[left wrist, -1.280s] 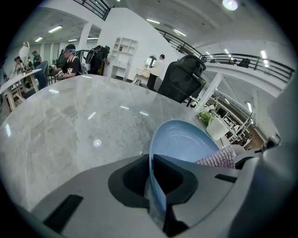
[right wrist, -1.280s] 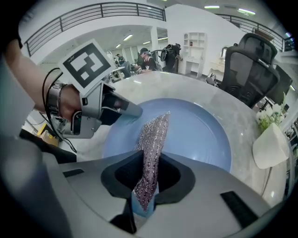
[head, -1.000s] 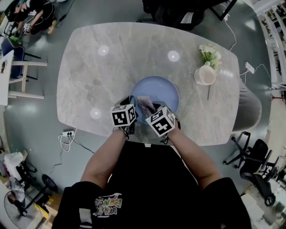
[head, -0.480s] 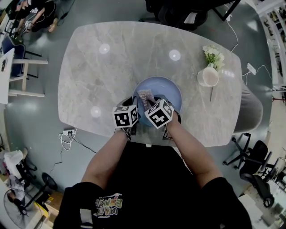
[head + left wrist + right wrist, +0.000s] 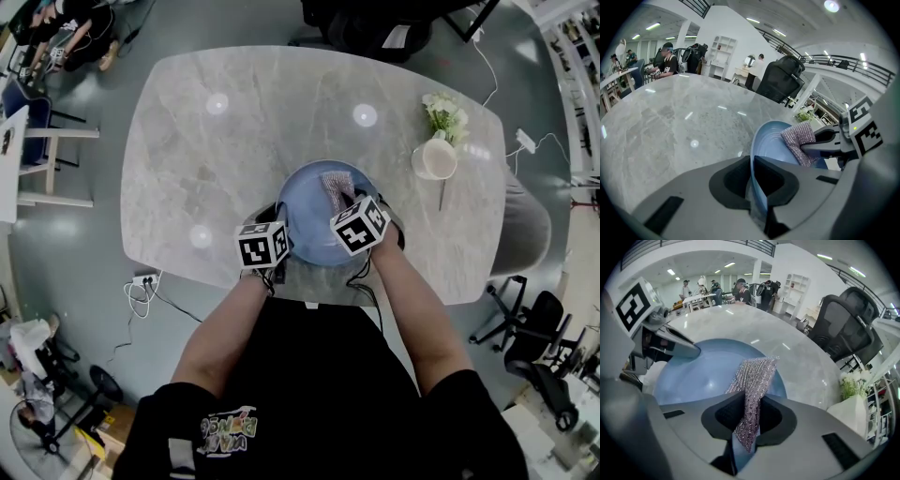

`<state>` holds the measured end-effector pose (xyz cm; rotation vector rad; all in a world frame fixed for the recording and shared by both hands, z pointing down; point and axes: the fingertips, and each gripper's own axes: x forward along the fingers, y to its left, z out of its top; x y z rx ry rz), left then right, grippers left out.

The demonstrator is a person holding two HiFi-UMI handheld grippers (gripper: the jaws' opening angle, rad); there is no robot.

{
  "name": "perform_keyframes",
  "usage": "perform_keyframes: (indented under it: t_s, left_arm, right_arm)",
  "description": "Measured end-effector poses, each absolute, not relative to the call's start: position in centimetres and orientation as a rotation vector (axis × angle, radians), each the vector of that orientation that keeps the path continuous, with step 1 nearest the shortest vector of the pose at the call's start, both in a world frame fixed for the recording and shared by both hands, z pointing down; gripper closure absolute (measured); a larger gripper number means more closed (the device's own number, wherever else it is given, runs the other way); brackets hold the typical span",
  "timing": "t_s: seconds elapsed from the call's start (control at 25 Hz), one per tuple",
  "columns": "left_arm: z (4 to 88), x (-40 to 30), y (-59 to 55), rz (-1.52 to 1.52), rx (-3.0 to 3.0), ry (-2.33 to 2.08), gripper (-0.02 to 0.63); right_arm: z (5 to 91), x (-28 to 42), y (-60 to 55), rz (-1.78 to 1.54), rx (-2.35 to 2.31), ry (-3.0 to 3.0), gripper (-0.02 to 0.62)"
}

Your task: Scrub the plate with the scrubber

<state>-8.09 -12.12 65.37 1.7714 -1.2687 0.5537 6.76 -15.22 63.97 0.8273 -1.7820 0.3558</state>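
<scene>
Plate (image 5: 314,202) sits at near edge of tabletop (image 5: 234,141), rim clamped in left gripper (image 5: 753,161); right gripper (image 5: 750,404) pinches scrubber (image 5: 754,376) over it

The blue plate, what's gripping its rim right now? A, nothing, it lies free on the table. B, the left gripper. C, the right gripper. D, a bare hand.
B: the left gripper view shows the left gripper with its jaws closed on the rim of the plate, while the right gripper is shut on the scrubber instead.
</scene>
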Motion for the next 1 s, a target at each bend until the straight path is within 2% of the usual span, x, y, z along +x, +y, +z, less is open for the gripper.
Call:
perform_keyframes:
  t_s: [0.6,1.0]
  left_arm:
    - [65.3,-8.0,-12.1,0.557,1.771,-1.272,0.566]
    - [65.5,-8.0,-12.1,0.559,1.767,-1.282,0.566]
  right_arm:
    - [62.8,10.8,-16.9,0.192,0.876,-1.666,0.518]
    - [61.5,12.0,-16.3,0.284,0.993,-1.735,0.518]
